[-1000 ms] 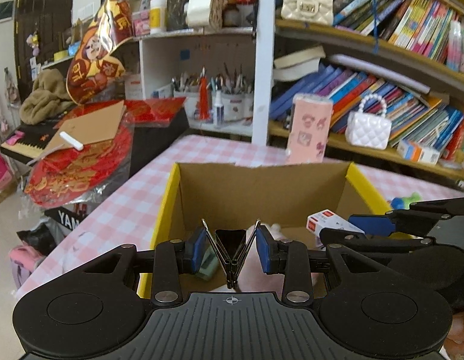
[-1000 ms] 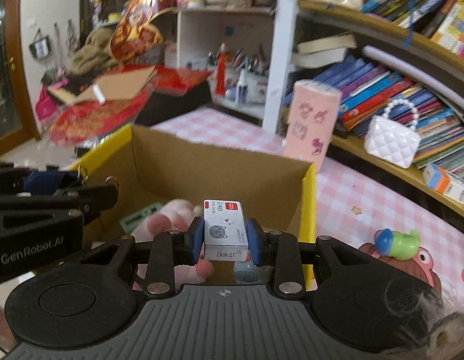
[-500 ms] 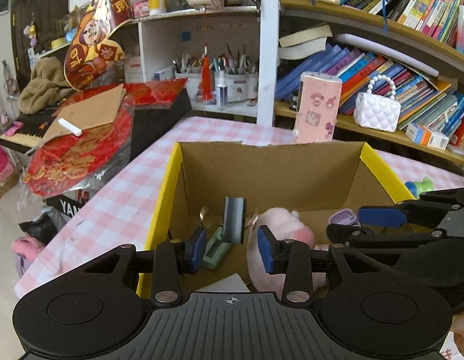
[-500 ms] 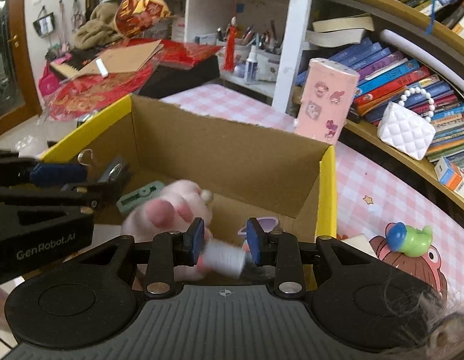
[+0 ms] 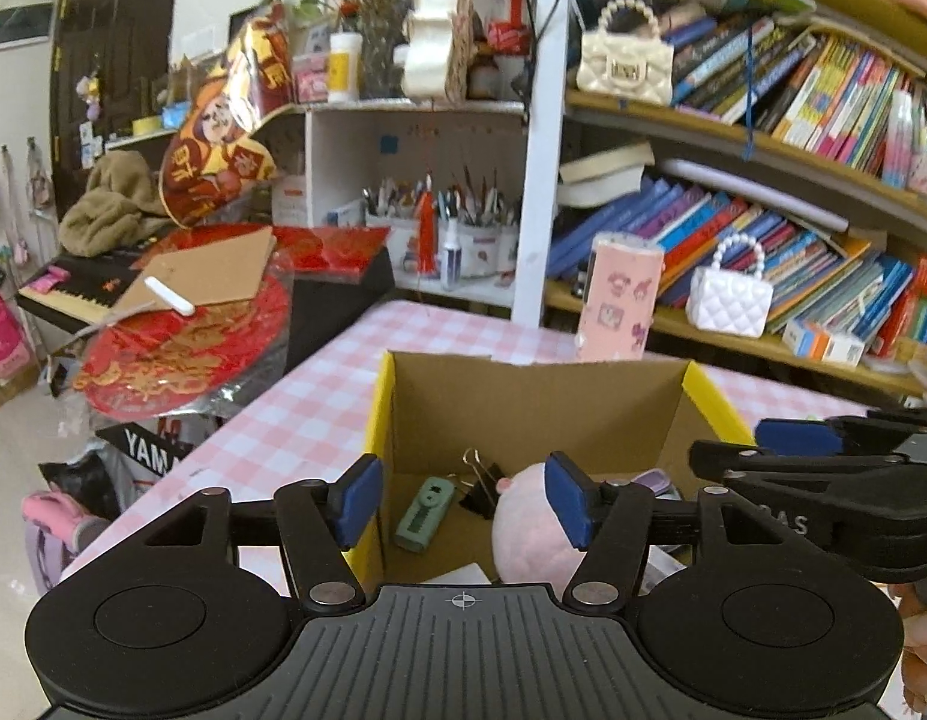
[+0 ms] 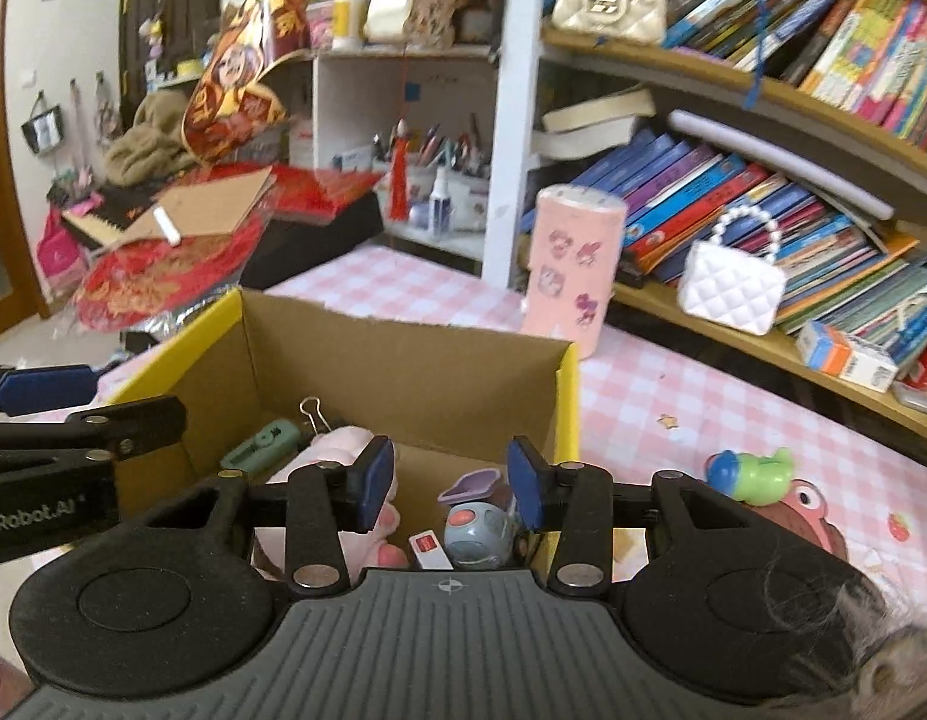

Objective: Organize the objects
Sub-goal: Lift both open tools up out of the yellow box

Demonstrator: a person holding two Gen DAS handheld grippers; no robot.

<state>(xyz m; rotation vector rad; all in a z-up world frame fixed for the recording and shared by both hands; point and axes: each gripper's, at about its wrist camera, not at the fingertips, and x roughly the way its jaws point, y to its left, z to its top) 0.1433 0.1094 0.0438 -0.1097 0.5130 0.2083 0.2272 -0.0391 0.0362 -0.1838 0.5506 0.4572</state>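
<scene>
A cardboard box [image 5: 541, 408] [image 6: 403, 372] with yellow outer sides sits on the pink checked table. In it lie a black binder clip [image 5: 481, 483] [image 6: 316, 411], a green stapler-like item [image 5: 424, 513] [image 6: 262, 447], a pink plush [image 5: 529, 531] [image 6: 343, 441], a small white box with a red patch [image 6: 430, 549] and a grey-blue toy [image 6: 478, 531]. My left gripper [image 5: 463, 504] hovers over the box's near left part, jaws opening, nothing between them. My right gripper [image 6: 451, 483] hangs over the near right part, jaws opening, empty.
A pink sticker-covered canister [image 6: 571, 270] stands behind the box. A green and blue toy [image 6: 751, 471] lies on a cartoon mat to the right. Bookshelves with a white quilted handbag [image 6: 733, 285] run along the back. Red decorations [image 5: 181, 354] pile on a keyboard at left.
The left gripper let go of the binder clip and the right one let go of the small white box; both now lie in the box. Both grippers opened and drew back upward.
</scene>
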